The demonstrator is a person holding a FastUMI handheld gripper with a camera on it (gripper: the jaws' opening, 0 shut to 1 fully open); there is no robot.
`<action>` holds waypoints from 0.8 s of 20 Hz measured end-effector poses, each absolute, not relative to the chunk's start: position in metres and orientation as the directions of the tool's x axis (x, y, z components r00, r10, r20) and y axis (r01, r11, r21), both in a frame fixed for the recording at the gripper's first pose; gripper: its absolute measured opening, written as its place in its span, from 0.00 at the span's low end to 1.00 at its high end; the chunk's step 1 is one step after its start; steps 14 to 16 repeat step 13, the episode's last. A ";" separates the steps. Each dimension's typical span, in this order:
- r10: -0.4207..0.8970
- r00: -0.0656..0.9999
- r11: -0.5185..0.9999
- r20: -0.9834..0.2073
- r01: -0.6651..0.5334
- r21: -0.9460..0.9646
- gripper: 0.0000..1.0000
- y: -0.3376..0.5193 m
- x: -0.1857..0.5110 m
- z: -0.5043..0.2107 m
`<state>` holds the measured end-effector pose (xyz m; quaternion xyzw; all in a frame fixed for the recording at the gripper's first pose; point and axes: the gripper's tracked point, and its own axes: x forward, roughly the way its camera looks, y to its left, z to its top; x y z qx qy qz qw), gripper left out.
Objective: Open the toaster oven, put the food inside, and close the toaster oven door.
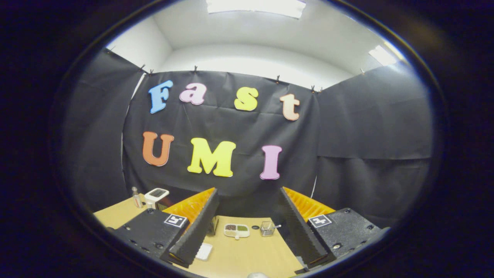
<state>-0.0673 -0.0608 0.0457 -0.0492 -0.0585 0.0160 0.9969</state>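
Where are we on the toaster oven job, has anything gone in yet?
Nothing looks done yet. The claw is open and holds nothing, raised above the wooden table. Beyond its fingers lie a white divided dish of food and a small clear container; a white tray lies by one finger. The food is still on the table, so opening, loading and closing appear to remain.

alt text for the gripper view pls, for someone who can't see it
The hand-held gripper hangs open, holding nothing, above a light wooden table. Beyond its fingers lie a small white divided dish of food and a small clear container; a small white device sits off to one side.
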 end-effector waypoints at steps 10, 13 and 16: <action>0.030 0.999 1.000 0.032 -0.030 -0.005 0.99 -0.105 -0.040 0.002; 0.019 1.000 1.000 0.019 -0.019 0.006 0.99 -0.112 -0.033 -0.003; 0.019 1.000 1.000 0.019 -0.019 0.006 0.99 -0.112 -0.033 -0.003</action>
